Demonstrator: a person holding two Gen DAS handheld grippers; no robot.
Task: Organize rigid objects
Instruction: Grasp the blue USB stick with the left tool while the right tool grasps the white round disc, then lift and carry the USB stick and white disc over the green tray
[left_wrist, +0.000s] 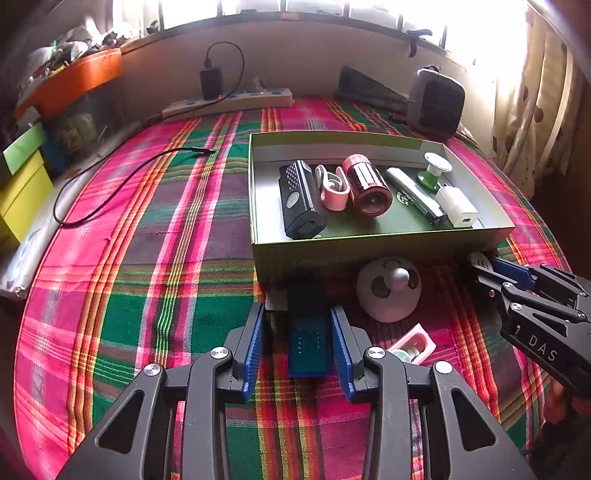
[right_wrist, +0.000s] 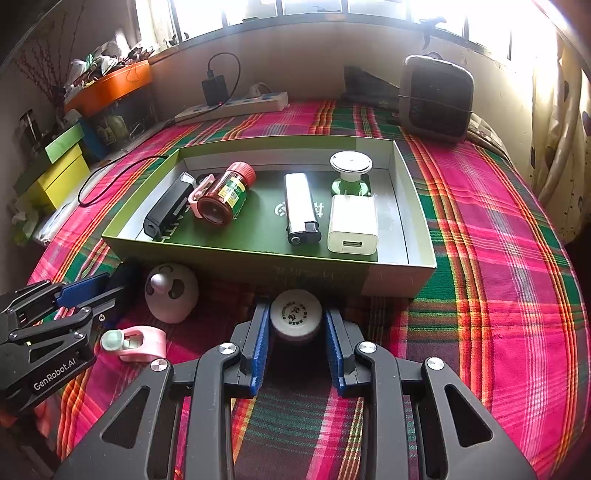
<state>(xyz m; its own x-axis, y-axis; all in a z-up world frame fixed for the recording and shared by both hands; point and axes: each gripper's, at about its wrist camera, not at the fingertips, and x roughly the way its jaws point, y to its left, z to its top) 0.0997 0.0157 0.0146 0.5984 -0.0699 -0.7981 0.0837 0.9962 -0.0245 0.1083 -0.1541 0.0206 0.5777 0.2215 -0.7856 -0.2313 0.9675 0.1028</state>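
A green box (left_wrist: 369, 248) (right_wrist: 258, 264) on the plaid cloth holds a black device (left_wrist: 300, 199), a pink clip (left_wrist: 332, 188), a red-capped bottle (left_wrist: 365, 186) (right_wrist: 225, 195), a silver lighter (right_wrist: 301, 206), a white charger (right_wrist: 352, 225) and a green-and-white spool (right_wrist: 350, 168). My left gripper (left_wrist: 298, 345) has its jaws around a dark blue-green block (left_wrist: 307, 332) just in front of the box. My right gripper (right_wrist: 295, 338) is shut on a white round bottle (right_wrist: 295, 317) by the box's front wall.
A white dome-shaped gadget (left_wrist: 388, 290) (right_wrist: 170, 291) and a second pink clip (left_wrist: 412, 345) (right_wrist: 135, 343) lie on the cloth between the grippers. A black cable (left_wrist: 110, 195), power strip (left_wrist: 229, 101), speaker (right_wrist: 436, 98) and coloured boxes (left_wrist: 22, 184) sit around the edges.
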